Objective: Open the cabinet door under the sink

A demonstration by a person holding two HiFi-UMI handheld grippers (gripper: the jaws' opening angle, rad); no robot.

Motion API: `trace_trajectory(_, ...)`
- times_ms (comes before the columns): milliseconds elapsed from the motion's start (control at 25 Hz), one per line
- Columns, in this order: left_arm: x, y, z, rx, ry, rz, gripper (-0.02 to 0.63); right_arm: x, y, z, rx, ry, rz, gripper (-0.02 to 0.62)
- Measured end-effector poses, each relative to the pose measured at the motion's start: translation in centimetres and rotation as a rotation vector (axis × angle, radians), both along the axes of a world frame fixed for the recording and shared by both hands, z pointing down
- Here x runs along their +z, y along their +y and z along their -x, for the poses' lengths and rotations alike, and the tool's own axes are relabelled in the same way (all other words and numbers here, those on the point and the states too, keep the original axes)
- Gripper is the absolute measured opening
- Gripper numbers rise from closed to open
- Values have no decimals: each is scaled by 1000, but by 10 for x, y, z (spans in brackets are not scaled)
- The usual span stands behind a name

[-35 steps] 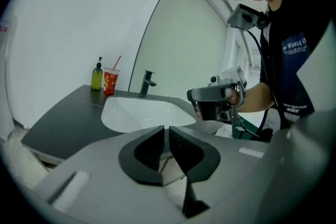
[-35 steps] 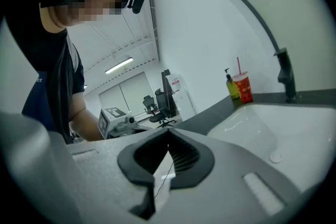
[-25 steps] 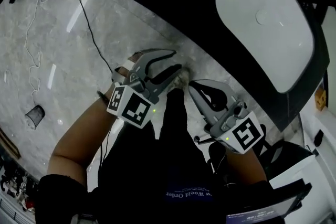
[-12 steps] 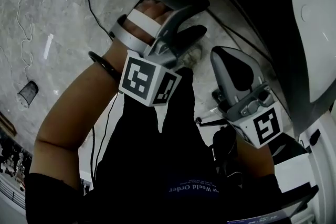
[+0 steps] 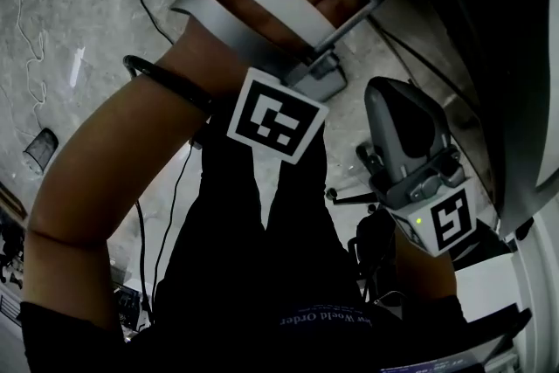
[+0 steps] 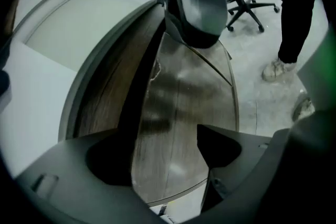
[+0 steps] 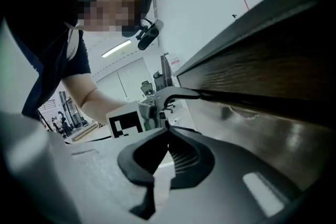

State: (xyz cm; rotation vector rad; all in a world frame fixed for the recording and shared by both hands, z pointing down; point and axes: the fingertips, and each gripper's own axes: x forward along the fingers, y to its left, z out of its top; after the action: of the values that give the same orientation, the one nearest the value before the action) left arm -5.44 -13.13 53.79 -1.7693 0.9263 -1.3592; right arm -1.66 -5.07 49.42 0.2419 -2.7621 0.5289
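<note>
On the left gripper (image 6: 165, 160) the jaws had just spread wide, empty, the door (image 6: 178, 97) dead ahead. The right gripper (image 7: 168, 139) sat closed.

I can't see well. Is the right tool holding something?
No, the right tool has its jaws shut together with nothing between them.

The words "World Order" stand upside down on the person's dark top (image 5: 325, 321).

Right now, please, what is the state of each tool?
Left tool: open, its jaws have just been opening, nothing held between them.
Right tool: closed, holding nothing.
</note>
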Motion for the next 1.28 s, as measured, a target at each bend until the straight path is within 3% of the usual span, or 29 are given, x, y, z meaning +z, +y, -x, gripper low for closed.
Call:
trace_trajectory(240,30,-10,-9,-25,-83,-59,388,37,19,-6,-6,2,64,2)
trace_trajectory(440,8,-22,-15,-47,-101,-123,428,19,21,-12,10,10,91,2)
trace_trajectory(720,37,-26,-27,-39,-165,-95,417,45,15,-32,19,-17,126,2)
trace_trajectory(920,36,-11,-41,16,-193,31,399,40,17,-44,21,-29,136,2)
trace_trajectory(1280,31,22,-43,105,-147,409,330,31,21,-47,8,-55,148,2)
